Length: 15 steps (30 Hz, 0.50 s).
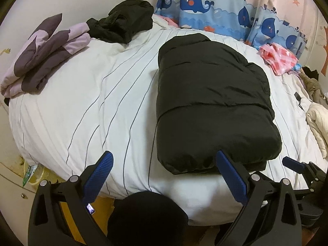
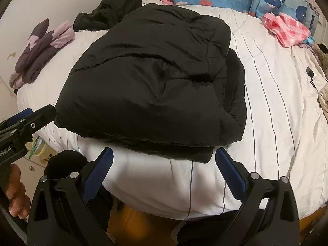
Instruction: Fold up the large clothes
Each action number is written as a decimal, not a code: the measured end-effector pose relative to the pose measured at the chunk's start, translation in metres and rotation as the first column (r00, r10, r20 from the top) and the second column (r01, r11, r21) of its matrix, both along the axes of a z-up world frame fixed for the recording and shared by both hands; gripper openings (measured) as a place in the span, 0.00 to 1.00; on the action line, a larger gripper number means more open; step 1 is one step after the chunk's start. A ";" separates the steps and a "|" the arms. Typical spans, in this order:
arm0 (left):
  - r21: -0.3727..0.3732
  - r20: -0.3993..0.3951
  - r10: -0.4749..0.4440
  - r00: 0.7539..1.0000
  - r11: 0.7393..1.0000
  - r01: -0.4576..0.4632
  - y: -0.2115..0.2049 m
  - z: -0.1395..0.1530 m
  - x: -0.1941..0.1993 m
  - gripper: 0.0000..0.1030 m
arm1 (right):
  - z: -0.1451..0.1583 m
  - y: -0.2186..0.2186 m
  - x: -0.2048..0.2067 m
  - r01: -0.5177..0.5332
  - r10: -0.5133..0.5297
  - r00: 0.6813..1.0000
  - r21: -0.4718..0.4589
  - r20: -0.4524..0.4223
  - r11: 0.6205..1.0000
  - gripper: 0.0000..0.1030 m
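The left claw (image 2: 30, 121) body reads "obot.AI".

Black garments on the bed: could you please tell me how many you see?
2: a folded black puffer jacket near the bed's front edge, and a crumpled black garment at the far left by the wall. Others may be hidden.

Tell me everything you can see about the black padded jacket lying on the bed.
The black padded jacket is a puffy, quilted garment of smooth, slightly shiny fabric. It is folded into a thick, roughly rectangular bundle, with a lower layer showing at its right and near edges. It lies flat on the white striped bedcover, close to the near edge of the bed. Both grippers are open near that edge and hold nothing.
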<state>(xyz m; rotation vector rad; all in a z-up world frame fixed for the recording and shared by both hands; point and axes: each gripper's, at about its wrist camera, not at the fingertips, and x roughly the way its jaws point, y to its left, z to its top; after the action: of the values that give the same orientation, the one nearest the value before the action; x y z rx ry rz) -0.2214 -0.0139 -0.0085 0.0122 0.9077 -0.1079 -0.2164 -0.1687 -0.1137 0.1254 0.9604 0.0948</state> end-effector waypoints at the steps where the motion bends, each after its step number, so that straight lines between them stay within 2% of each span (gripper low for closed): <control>1: -0.011 0.002 -0.001 1.000 1.000 0.001 0.001 0.000 0.000 0.93 | -0.001 0.001 0.000 0.000 0.000 1.000 0.001 -0.001 1.000 0.93; 4: -0.065 0.014 -0.017 1.000 0.998 0.018 0.007 0.001 0.000 0.93 | -0.002 0.002 -0.001 -0.002 0.002 1.000 0.008 -0.004 1.000 0.93; 8: -0.032 0.051 -0.027 0.998 0.999 0.029 0.005 0.006 -0.004 0.93 | -0.003 0.003 -0.002 -0.007 0.007 1.000 0.010 -0.006 1.000 0.93; 15: 0.016 0.063 -0.027 0.998 1.000 0.027 -0.001 0.009 -0.008 0.93 | 0.005 0.005 -0.010 -0.014 0.014 1.000 0.002 0.016 1.000 0.93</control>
<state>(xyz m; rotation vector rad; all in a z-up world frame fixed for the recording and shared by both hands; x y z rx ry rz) -0.2296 -0.0151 0.0003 0.0417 0.8449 -0.1252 -0.2259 -0.1641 -0.1091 0.1197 0.9458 0.1094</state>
